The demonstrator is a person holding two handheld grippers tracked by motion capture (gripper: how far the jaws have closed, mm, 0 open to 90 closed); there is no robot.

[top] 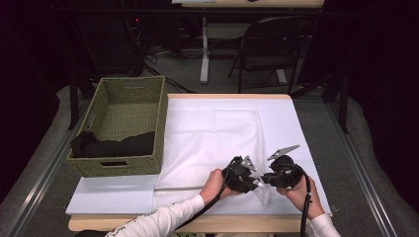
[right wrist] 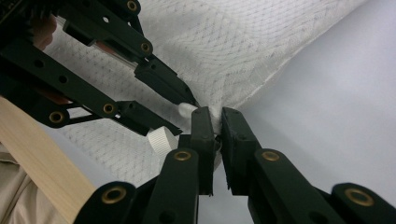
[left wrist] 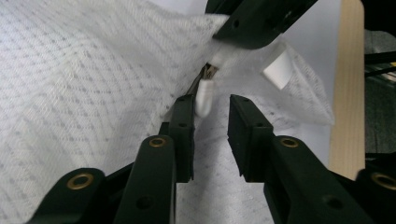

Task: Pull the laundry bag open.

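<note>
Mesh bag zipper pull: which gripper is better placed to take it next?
Left. The left gripper has its jaws apart around the white zipper pull, not yet pressing on it. The right gripper is shut on the corner of the white mesh bag, likely anchoring it.

No text, label, brand or number can be read — not on any surface.

Woven basket [top: 118, 126] blocks the left; white cloth [top: 212, 133] lies open.
</note>
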